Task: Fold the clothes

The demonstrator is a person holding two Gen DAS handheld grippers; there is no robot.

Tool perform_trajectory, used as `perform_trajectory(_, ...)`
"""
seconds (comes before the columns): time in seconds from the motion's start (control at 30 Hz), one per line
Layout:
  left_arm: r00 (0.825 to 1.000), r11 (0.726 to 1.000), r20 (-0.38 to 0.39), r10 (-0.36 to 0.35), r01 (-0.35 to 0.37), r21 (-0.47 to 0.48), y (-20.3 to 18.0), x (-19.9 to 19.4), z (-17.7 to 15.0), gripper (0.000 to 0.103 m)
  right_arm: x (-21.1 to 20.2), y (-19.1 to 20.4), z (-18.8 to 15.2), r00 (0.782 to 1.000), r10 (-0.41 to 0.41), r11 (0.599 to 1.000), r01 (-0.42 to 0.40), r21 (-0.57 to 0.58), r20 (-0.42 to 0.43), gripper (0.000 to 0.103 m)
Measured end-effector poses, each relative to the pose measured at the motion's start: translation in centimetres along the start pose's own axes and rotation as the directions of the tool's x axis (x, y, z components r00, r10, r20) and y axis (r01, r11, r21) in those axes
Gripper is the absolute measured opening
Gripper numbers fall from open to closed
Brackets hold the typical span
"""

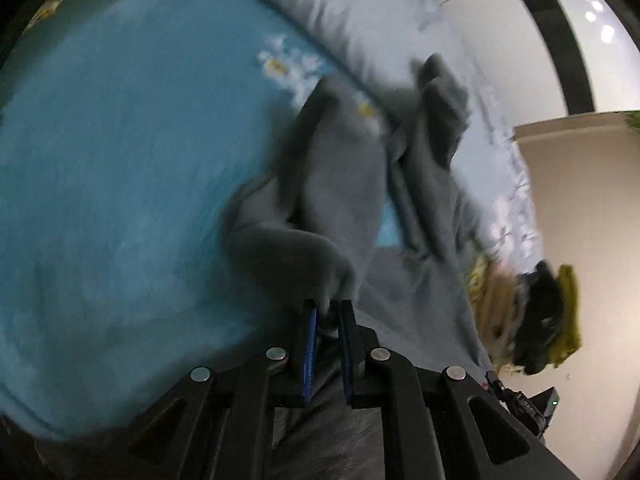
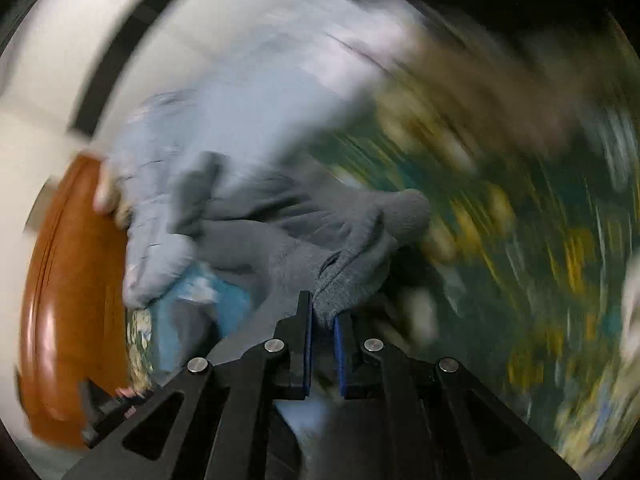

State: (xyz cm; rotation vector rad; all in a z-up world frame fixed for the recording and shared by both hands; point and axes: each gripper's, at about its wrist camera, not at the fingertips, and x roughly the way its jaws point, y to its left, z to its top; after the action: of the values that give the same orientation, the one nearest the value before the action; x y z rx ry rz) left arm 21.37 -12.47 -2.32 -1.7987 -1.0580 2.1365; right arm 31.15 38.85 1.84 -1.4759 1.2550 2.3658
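Observation:
A grey fleece garment (image 1: 348, 168) lies crumpled across a teal bedsheet (image 1: 120, 152). My left gripper (image 1: 328, 314) is shut on a bunched edge of it, with the cloth pinched between the blue pads. In the right wrist view the same grey garment (image 2: 304, 224) hangs in folds, and my right gripper (image 2: 324, 316) is shut on another edge of it. The other gripper (image 1: 540, 312) shows in the left wrist view as a dark and yellow blur at the right. Both views are smeared by motion.
A pale blue-grey quilt (image 1: 360, 12) is heaped along the far side of the bed. A brown wooden bed end (image 2: 68, 300) curves at the left of the right wrist view. A flowered green sheet (image 2: 520, 240) fills its right side. White wall (image 1: 500, 40) lies beyond.

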Motion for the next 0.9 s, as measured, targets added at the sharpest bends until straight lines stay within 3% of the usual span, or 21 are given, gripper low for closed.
perform_trajectory(0.13,0.998,0.996,0.061,0.031,-0.036,0.079,-1.2,-2.6,-0.2,0.012,0.6,-3.2,-1.1,0.998,0.064,0.99,-0.062,0.129,-0.009,0.009)
perform_trajectory(0.23,0.991,0.987,0.123,0.053,-0.07,0.142,-2.1,-3.9,0.3,0.023,1.0,-2.4,-1.0,0.997,0.073,0.993,-0.072,0.099,-0.007,0.009)
perform_trajectory(0.3,0.99,0.978,0.125,0.07,-0.092,0.189,-3.5,-2.6,1.4,0.04,1.2,-2.0,-0.9,0.997,0.077,0.994,-0.076,0.082,-0.012,0.009)
perform_trajectory(0.43,0.978,0.925,0.101,0.184,-0.207,0.318,-7.6,1.6,2.7,0.045,0.8,-3.2,-1.6,0.996,0.085,0.992,-0.083,0.091,-0.022,0.009)
perform_trajectory(0.47,0.965,0.894,0.091,0.246,-0.262,0.363,-8.8,3.1,2.8,0.045,0.9,-3.4,-1.6,0.996,0.091,0.991,-0.088,0.103,-0.022,0.009)
perform_trajectory(0.53,0.917,0.799,0.099,0.387,-0.387,0.46,-10.9,6.2,2.6,0.046,0.9,-3.7,-1.7,0.995,0.095,0.989,-0.091,0.113,-0.029,0.009)
perform_trajectory(0.6,0.872,0.715,0.107,0.477,-0.456,0.53,-11.8,8.5,2.2,0.046,1.0,-3.6,-1.7,0.995,0.09,0.991,-0.085,0.107,-0.037,0.009)
perform_trajectory(0.73,0.749,0.523,0.148,0.645,-0.574,0.63,-12.2,13.2,0.9,0.046,0.8,-3.3,-1.8,0.996,0.09,0.992,-0.086,0.097,-0.03,0.009)
perform_trajectory(0.77,0.729,0.491,0.156,0.667,-0.587,0.644,-11.9,14.0,0.6,0.046,0.8,-3.3,-1.8,0.995,0.09,0.992,-0.087,0.097,-0.03,0.009)
perform_trajectory(0.83,0.724,0.482,0.159,0.671,-0.589,0.649,-11.1,14.2,0.2,0.044,0.8,-3.3,-1.9,0.995,0.09,0.992,-0.087,0.094,-0.034,0.009)
perform_trajectory(0.87,0.734,0.501,0.163,0.66,-0.591,0.632,-10.6,13.7,0.3,0.036,0.8,-3.3,-1.9,0.995,0.091,0.992,-0.087,0.093,-0.037,0.009)
perform_trajectory(0.9,0.747,0.528,0.166,0.644,-0.591,0.61,-10.1,12.8,0.7,0.016,0.8,-3.3,-1.9,0.995,0.091,0.992,-0.087,0.093,-0.04,0.009)
